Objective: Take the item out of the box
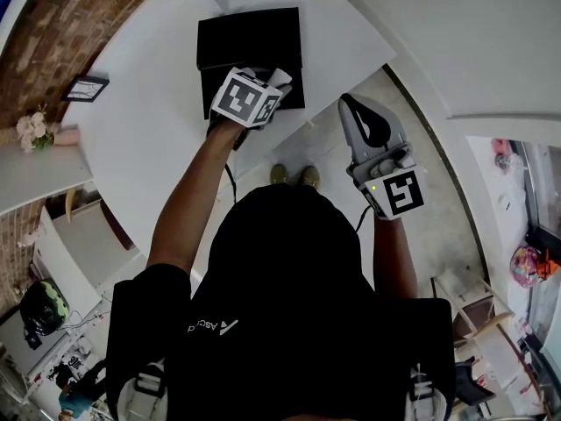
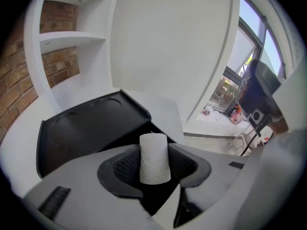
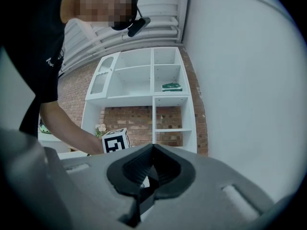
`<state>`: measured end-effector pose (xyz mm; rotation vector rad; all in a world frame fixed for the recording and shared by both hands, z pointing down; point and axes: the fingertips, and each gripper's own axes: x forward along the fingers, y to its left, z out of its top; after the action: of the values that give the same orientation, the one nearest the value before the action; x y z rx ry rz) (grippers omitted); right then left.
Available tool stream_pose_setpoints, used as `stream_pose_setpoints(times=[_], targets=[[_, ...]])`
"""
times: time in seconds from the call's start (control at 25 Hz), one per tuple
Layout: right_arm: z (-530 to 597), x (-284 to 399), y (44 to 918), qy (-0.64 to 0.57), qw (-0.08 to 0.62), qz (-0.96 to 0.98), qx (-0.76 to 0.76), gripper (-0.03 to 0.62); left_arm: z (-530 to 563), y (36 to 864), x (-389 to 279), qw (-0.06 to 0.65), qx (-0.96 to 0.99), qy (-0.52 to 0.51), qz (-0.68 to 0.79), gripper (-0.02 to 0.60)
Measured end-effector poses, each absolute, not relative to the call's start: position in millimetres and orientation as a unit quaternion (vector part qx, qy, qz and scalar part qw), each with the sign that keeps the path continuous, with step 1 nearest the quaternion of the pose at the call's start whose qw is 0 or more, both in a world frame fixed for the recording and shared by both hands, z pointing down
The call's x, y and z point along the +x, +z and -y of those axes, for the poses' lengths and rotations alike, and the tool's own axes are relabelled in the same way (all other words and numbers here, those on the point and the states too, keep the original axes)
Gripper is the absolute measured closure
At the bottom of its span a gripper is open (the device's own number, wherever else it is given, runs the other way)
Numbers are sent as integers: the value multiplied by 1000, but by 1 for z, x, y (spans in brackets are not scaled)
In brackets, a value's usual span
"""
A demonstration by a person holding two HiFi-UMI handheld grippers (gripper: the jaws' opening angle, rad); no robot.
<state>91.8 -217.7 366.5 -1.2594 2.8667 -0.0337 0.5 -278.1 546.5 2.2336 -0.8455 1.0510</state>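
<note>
now the left gripper (image 2: 154,150) holds a white roll (image 2: 154,169). its two jaws press on the roll from both sides, and the roll stands up straight between them. the jaws sit about half way apart, as wide as the roll.

the black box (image 1: 250,38) lies on the white table (image 1: 149,121), close to the table's edge on the person's side. the left gripper and the roll are over the near part of the box. in the left gripper view the box shows behind and below the roll, flat and dark, with round shapes pressed into its top. i cannot tell if the roll touches the box.

the right gripper (image 3: 152,147) has its jaws tight together, with nothing between them. in the head view it is past the table's edge, over the grey floor (image 1: 421,174), well apart from the box. its jaws point away from the person.

the person's shoes (image 1: 294,175) show on the floor just by the table's edge. a white shelf (image 3: 153,95) stands by a brick wall (image 3: 139,121) in the right gripper view.
</note>
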Motion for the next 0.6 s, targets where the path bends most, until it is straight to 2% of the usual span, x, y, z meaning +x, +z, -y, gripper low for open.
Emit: stream_pose_setpoints(times=[0.36,0.6], targets=[[210,69,344,-5,19,-919,-393,594,256,448,-3,208,881,242,349,403],[195,51,329,7,23,-922,-385,594,233,378,-1,135,923,116,342,403]])
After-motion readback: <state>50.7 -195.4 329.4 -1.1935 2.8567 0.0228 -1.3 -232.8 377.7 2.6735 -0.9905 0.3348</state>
